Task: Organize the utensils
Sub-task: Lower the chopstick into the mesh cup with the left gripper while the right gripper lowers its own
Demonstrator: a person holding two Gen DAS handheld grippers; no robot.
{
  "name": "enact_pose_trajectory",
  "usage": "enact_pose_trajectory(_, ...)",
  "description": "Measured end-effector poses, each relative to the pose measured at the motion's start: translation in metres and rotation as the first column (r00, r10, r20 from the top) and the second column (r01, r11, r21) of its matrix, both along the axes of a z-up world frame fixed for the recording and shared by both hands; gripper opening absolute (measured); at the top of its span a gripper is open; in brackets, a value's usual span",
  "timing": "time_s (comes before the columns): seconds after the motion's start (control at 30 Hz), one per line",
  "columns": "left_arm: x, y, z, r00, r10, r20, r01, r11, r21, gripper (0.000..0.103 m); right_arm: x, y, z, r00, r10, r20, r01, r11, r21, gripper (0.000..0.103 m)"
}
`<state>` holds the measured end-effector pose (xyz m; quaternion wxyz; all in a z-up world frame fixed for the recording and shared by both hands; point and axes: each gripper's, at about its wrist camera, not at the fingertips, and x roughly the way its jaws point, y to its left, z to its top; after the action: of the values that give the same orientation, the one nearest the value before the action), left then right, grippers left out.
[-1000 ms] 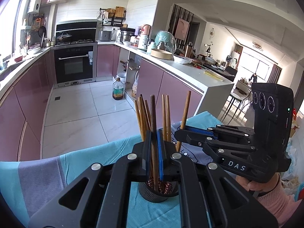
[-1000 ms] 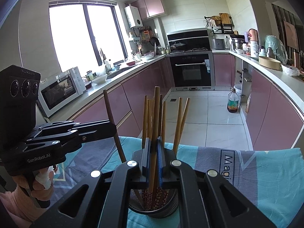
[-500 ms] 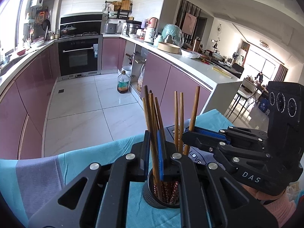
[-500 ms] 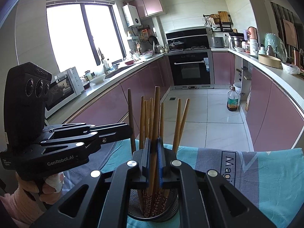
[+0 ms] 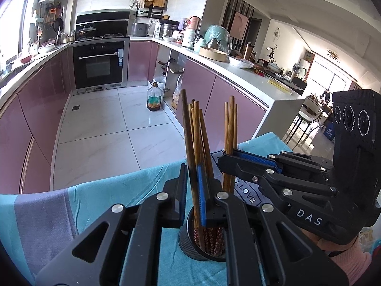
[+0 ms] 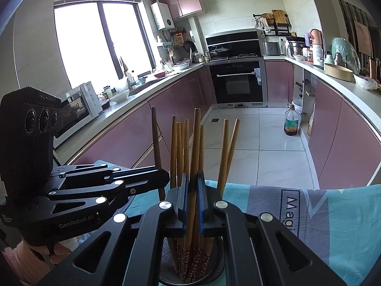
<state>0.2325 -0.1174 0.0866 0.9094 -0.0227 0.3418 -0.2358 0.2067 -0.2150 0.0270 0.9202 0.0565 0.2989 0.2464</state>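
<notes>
A black mesh holder [image 5: 200,245] stands on the teal cloth with several wooden chopsticks [image 5: 229,143] upright in it; it also shows in the right wrist view [image 6: 190,274]. My left gripper [image 5: 192,183] is shut on a dark chopstick [image 5: 188,128] whose lower end is inside the holder. My right gripper [image 6: 193,190] is shut on a lighter chopstick [image 6: 195,143] that also stands in the holder. The two grippers meet over the holder, the left gripper [image 6: 162,178] from the left, the right gripper [image 5: 226,159] from the right.
The teal and grey cloth [image 6: 333,214] covers the table, whose far edge [image 5: 119,178] drops to the tiled kitchen floor. Pink cabinets, an oven [image 5: 98,66] and an oil bottle [image 5: 154,97] lie beyond.
Both grippers moved closer together over the holder. The dark chopstick in my left gripper has come in among the others and sunk lower into the holder.
</notes>
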Motion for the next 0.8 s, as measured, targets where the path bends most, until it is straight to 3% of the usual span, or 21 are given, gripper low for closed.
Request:
enact_pose_trajectory(0.37, 0.008, 0.005, -0.016, 1.000, 0.006, -0.021, -0.006, 1.000, -0.015, 0.012, 0.005, 0.008, -0.003, 1.000, -0.001, -0.015, 0.001, 1.000, -0.005, 0.007)
enact_pose_trajectory(0.8, 0.002, 0.019, -0.031, 0.999, 0.036, -0.004, -0.036, 0.999, -0.036, 0.037, -0.002, 0.007, -0.004, 1.000, -0.004, -0.002, 0.004, 1.000, 0.000, 0.009)
